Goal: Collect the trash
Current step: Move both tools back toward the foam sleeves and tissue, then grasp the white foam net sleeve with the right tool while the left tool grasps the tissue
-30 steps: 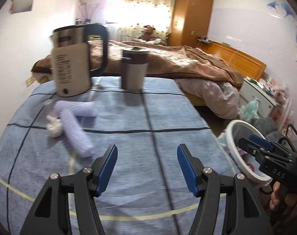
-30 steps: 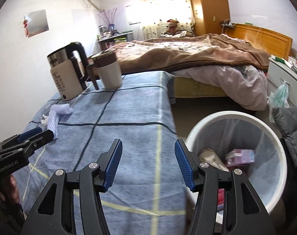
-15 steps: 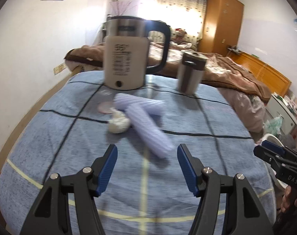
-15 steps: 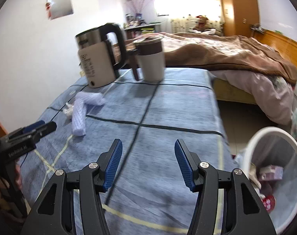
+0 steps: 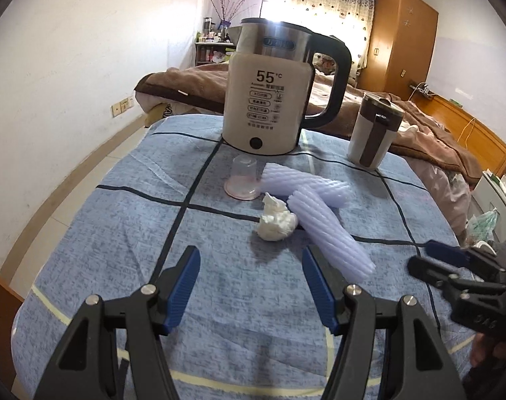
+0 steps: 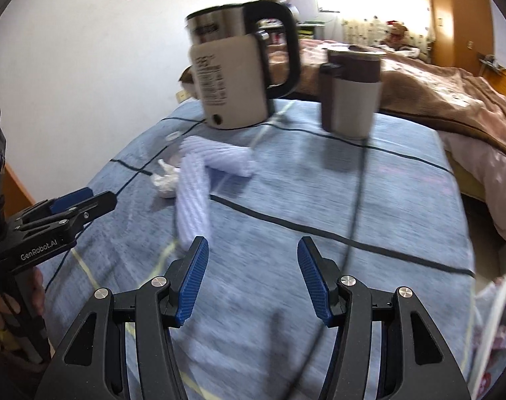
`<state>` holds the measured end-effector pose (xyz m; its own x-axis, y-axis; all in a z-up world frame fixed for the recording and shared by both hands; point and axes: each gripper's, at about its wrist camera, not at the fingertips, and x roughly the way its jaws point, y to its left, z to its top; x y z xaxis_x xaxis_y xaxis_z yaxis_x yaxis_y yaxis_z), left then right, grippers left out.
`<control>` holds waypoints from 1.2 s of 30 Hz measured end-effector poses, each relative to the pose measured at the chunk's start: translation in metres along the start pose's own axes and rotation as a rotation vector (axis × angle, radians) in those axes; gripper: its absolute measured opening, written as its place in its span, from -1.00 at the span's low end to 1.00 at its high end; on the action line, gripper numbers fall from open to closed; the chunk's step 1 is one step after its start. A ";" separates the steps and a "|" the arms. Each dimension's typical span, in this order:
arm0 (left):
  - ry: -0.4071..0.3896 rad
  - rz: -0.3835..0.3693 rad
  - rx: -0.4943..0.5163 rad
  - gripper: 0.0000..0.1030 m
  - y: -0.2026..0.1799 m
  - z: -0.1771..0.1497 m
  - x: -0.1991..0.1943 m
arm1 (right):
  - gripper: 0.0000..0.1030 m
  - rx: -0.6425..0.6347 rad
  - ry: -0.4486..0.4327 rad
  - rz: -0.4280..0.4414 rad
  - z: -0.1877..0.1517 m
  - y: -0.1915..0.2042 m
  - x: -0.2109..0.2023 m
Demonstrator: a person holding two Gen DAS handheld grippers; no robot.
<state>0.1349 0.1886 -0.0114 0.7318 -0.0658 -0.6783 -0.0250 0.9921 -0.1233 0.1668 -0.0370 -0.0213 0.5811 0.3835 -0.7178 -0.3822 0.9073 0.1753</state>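
Left tool [image 5: 251, 286]: blue-padded jaws spread apart, nothing between them, held above the surface covered in a blue cloth with dark and pale yellow lines [image 5: 126, 233]. Right tool [image 6: 253, 278]: jaws likewise spread and empty, over the same cloth; this view is motion-blurred.

Trash items lie grouped on the cloth ahead of the left tool. A crumpled white tissue wad [image 5: 276, 221] rests against the left side of a pale lilac ribbed foam sleeve [image 5: 329, 233]. A second lilac foam sleeve [image 5: 302, 183] lies behind it, the two touching or overlapping. A small clear plastic cup [image 5: 243, 180], mouth down, stands just beside the second sleeve.

Behind the trash stand a cream and steel electric kettle with a black handle [image 5: 269, 100] and a white tumbler with a brown band and lid [image 5: 372, 133]. A white bin rim [image 6: 499, 300] shows at the right edge of the right view.
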 end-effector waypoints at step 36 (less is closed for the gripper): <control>0.128 -0.113 0.033 0.32 -0.006 0.030 0.084 | -0.45 -0.018 0.107 0.061 0.022 0.023 0.072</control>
<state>0.2175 0.1803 -0.0460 0.6360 -0.1884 -0.7484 0.0766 0.9804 -0.1817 0.2161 0.0150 -0.0541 0.4767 0.4166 -0.7741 -0.4282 0.8791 0.2094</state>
